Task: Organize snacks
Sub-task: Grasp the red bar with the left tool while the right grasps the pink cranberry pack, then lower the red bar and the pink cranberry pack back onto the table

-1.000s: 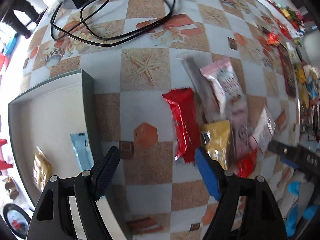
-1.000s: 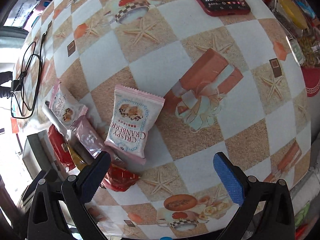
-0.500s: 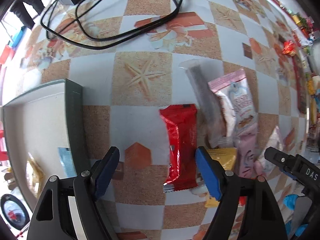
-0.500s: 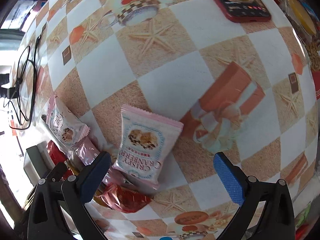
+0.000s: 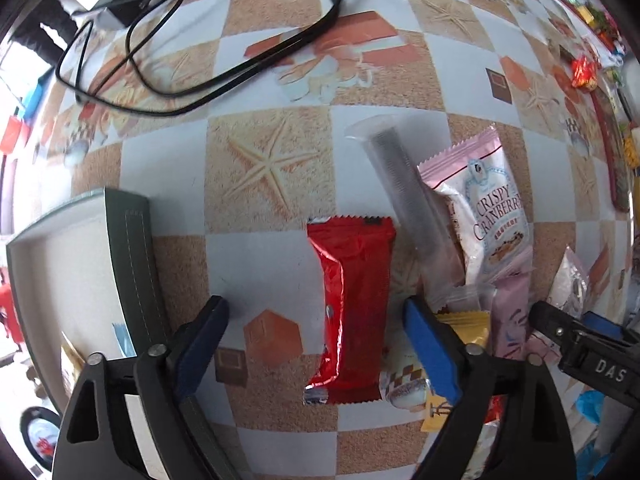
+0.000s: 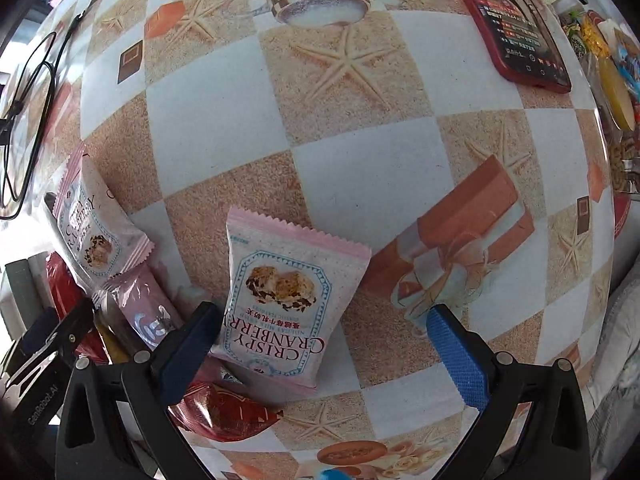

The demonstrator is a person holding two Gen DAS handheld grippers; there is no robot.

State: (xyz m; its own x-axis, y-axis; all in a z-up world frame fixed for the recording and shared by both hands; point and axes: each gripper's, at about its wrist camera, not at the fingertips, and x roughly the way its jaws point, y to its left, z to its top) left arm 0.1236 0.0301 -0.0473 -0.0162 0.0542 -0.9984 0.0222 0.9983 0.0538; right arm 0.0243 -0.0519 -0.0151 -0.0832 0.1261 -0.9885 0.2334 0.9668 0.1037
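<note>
I am over a table [image 5: 168, 184] covered by a patterned cloth, a chequer of pale blue-grey and sandy squares printed with starfish [image 5: 267, 165], teacups [image 6: 316, 2] and orange blocks. Daylight falls evenly across it, brightest at the upper left edge in my left view (too washed out to say what lies beyond). A black cable [image 5: 188, 60] loops over the far part of the cloth, beside a dark adapter [image 5: 120, 4]. In my right view a phone [image 6: 516, 28] in a red case lies face up near the far right edge.
</note>
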